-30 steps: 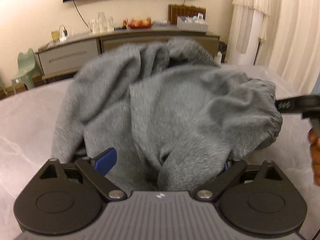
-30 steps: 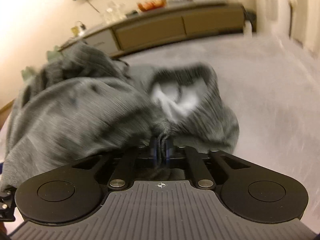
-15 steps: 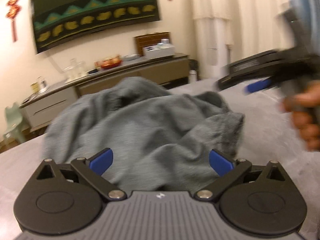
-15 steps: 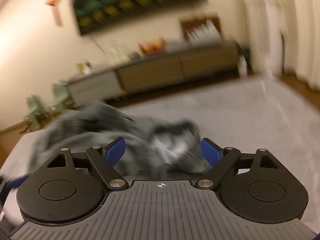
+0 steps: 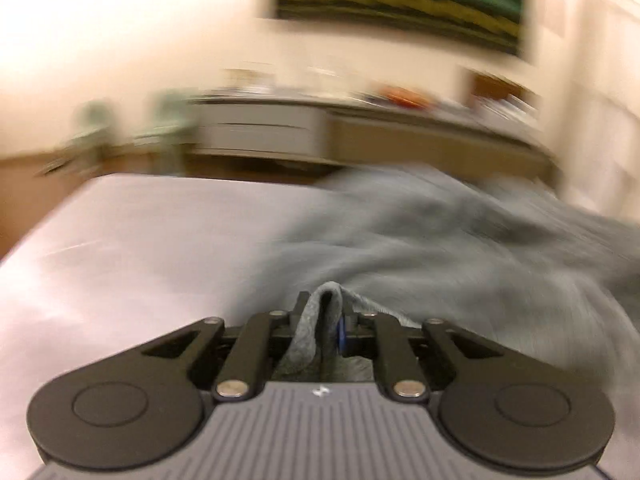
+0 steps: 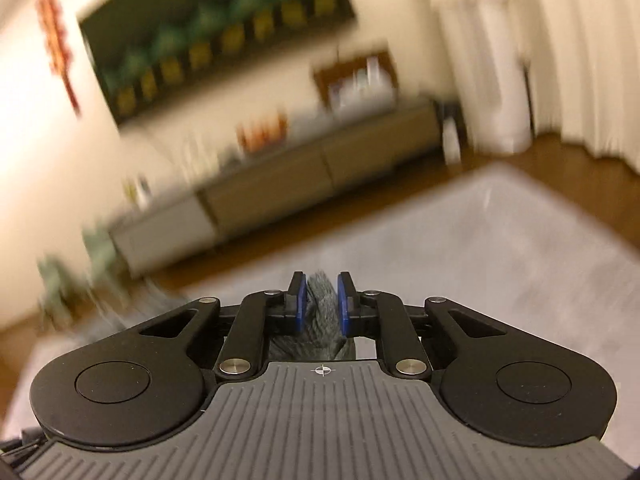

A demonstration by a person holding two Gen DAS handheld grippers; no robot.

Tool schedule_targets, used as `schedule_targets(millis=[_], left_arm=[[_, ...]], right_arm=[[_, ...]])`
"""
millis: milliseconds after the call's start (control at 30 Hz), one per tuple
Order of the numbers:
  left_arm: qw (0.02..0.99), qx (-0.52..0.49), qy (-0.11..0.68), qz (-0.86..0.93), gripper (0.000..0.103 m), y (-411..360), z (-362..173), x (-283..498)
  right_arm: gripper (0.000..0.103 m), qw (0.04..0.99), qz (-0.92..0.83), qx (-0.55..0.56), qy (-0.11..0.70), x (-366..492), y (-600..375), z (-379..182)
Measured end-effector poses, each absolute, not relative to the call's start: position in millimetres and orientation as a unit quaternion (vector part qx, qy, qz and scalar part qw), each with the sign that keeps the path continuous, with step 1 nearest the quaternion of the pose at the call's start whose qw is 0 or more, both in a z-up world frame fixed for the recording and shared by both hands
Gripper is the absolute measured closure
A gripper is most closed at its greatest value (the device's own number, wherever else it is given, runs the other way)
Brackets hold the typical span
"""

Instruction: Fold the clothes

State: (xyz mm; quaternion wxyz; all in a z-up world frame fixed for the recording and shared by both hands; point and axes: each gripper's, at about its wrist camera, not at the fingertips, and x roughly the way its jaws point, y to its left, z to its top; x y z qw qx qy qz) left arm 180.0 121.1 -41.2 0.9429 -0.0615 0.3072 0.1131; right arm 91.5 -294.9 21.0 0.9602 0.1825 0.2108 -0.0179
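Note:
A grey fleece garment (image 5: 460, 248) lies rumpled on the pale table, spreading from the centre to the right of the left wrist view. My left gripper (image 5: 326, 312) is shut on a fold of its edge. My right gripper (image 6: 322, 300) is shut on another bunch of the grey garment (image 6: 322, 320), pinched between the blue pads (image 6: 301, 306). Most of the cloth is hidden below the right gripper. Both views are motion-blurred.
The pale table top (image 5: 140, 248) stretches left of the garment, and it also shows in the right wrist view (image 6: 500, 260). A long sideboard (image 6: 280, 192) stands by the far wall. Small green chairs (image 5: 168, 120) stand left. White curtains (image 6: 560, 40) hang right.
Both grippers were open half a second ago and are now shut on the garment. Both views have swung; the garment now spreads out to the right of the left gripper.

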Motion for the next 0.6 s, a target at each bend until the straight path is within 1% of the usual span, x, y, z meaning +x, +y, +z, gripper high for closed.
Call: schedule_targets(millis=[33, 67, 133, 167, 200, 233, 267, 300, 333, 400, 500, 600], left_arm=[[0.939, -0.077, 0.300, 0.147, 0.087, 139.6, -37.1, 174.6], [0.935, -0.089, 0.294, 0.177, 0.087, 153.8, -36.8, 168.8], [0.928, -0.103, 0.291, 0.210, 0.078, 167.5, -38.6, 161.3], [0.929, -0.109, 0.293, 0.200, 0.066, 166.8, -38.3, 158.7], [0.932, -0.117, 0.291, 0.183, 0.049, 161.9, -35.9, 155.2], [0.937, -0.128, 0.283, 0.161, 0.041, 154.6, -31.3, 148.8], [0.942, -0.137, 0.275, 0.138, 0.029, 146.5, -26.3, 142.4], [0.948, -0.138, 0.267, 0.110, 0.023, 134.7, -19.3, 136.0], [0.953, -0.137, 0.259, 0.081, 0.021, 123.0, -12.5, 130.0], [0.959, -0.122, 0.256, 0.017, 0.005, 95.9, -1.7, 129.3], [0.954, -0.093, 0.273, -0.084, 0.003, 46.8, 10.2, 149.3], [0.935, -0.059, 0.313, -0.155, 0.001, -1.6, 5.3, 183.3]], right_arm=[[0.088, 0.962, -0.022, 0.180, 0.202, 76.7, -297.5, 27.0], [0.088, 0.958, -0.023, 0.188, 0.215, 68.8, -299.7, 23.1], [0.088, 0.942, -0.020, 0.211, 0.261, 58.4, -303.8, 7.1], [0.088, 0.934, -0.009, 0.222, 0.280, 57.3, -302.5, -1.2], [0.088, 0.926, 0.006, 0.233, 0.298, 57.9, -299.9, -9.6], [0.088, 0.917, 0.021, 0.243, 0.316, 58.4, -297.3, -18.1], [0.088, 0.911, 0.038, 0.252, 0.324, 54.8, -292.5, -22.2], [0.088, 0.905, 0.063, 0.265, 0.327, 46.7, -284.0, -24.7], [0.088, 0.897, 0.093, 0.280, 0.330, 37.5, -274.4, -27.3], [0.088, 0.883, 0.152, 0.288, 0.338, 13.5, -246.9, -38.2], [0.088, 0.878, 0.171, 0.264, 0.361, -3.4, -227.6, -53.3], [0.088, 0.874, 0.182, 0.237, 0.383, -18.2, -210.7, -68.1]])
